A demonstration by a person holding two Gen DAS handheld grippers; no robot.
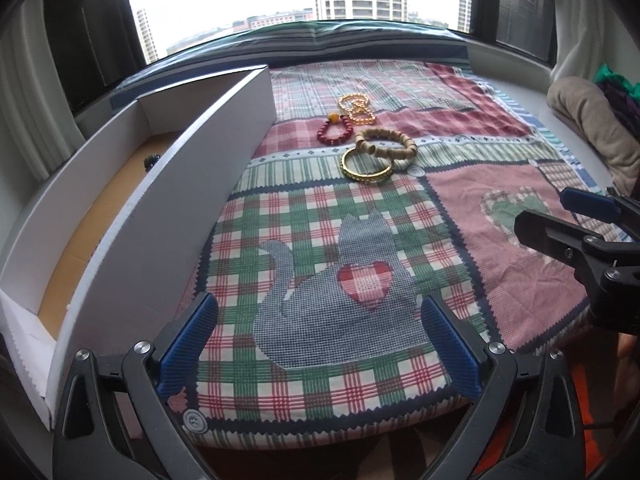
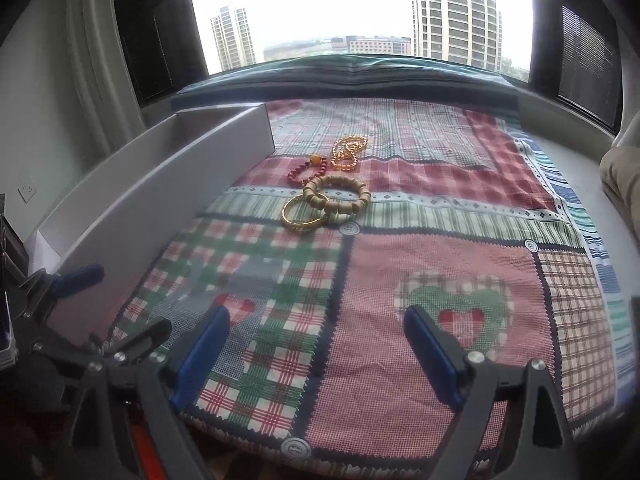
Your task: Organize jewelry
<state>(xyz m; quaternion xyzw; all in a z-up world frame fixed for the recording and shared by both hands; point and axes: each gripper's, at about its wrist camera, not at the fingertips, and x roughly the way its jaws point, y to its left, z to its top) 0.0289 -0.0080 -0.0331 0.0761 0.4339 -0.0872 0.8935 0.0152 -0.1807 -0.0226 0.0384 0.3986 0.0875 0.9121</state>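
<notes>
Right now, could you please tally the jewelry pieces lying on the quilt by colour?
Gold bangle: 1
Golden bead strand: 1
Red bead bracelet: 1
Tan wooden bead bracelet: 1
Total: 4

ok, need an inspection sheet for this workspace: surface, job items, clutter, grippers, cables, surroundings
Surface: patchwork quilt, flat.
Job's things: gold bangle under wooden bead bracelet; red bead bracelet and gold bead strand behind; long white box on the left, a small dark item inside.
Clutter: folded clothes at right edge.
Grippers: left hand-held gripper open, empty; right hand-held gripper open, empty.
Cables: nothing seen.
Surroundings: window, tower blocks outside; wall socket.
</notes>
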